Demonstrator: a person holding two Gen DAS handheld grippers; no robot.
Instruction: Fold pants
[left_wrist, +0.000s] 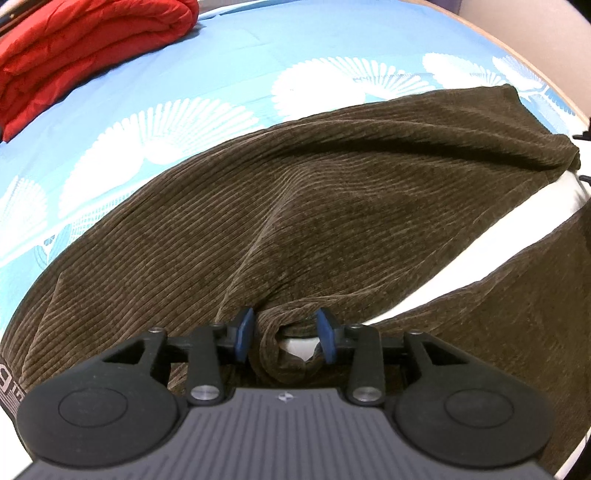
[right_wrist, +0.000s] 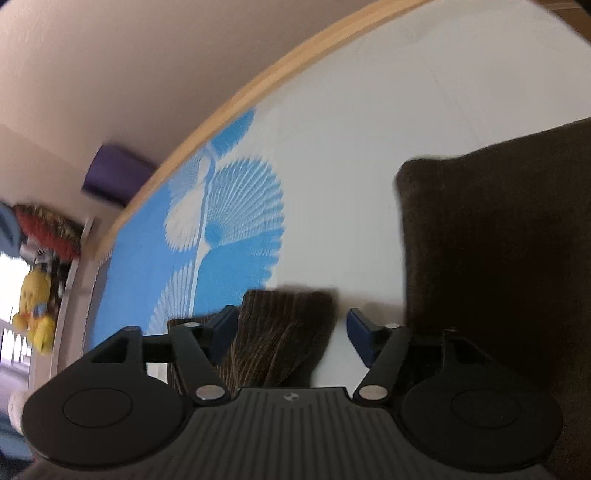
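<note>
Your pants (left_wrist: 314, 192) lie spread across the bedsheet (left_wrist: 184, 81).
Your left gripper (left_wrist: 284, 338) and right gripper (right_wrist: 291, 334) both gape apart, each straddling unpinched corduroy; a red blanket (left_wrist: 81, 44) sits beyond the pants.

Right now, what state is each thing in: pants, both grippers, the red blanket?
Brown corduroy pants: spread on the bedsheet, wrinkled, not yet folded.
Left gripper: open, fabric bunched between its fingers.
Right gripper: open, a pant end lying between its fingers.
Red blanket: folded, lying apart.
</note>
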